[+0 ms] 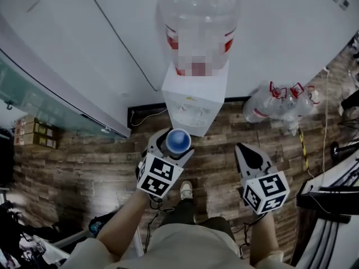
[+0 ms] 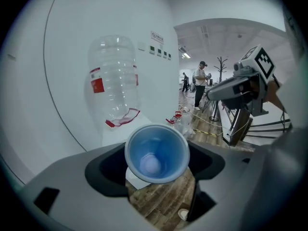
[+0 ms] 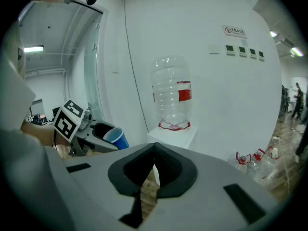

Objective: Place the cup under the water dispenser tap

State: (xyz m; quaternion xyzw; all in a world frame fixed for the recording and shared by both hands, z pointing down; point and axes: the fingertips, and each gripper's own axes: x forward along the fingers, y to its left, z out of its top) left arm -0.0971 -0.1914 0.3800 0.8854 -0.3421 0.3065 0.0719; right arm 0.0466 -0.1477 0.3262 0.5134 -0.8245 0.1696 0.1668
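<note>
— Wood floor (image 1: 84, 161) runs up to a white wall (image 1: 84, 27) ahead of us. Where is our cup?

— We hold the blue cup (image 1: 178, 141) upright in our left gripper (image 1: 171, 148). Its mouth is up and it looks empty. The jaws stand wide, pressed on its wall. It hangs in the air just short of the dispenser (image 1: 193, 97), not yet under a tap.

— And our right gripper (image 1: 242, 149)?

— Its jaws are pinched together on nothing, off to the cup's right.

— How do we do this step well?

— We judge the taps (image 1: 193, 115) sit on the front face, below the bottle (image 1: 199, 21). From above they are too small for us to tell apart, so we should pick one as we close in. We bring the cup in low and level, rim under the spout, and centre it before we set it down.

— And the grip?

— We think the cup is thin and would buckle, so we squeeze no harder. We let go only once its base rests flat.

— Anything to avoid?

— Spare bottles (image 1: 277, 102) stand on the floor just right of the dispenser. We keep our right gripper clear of them.
</note>
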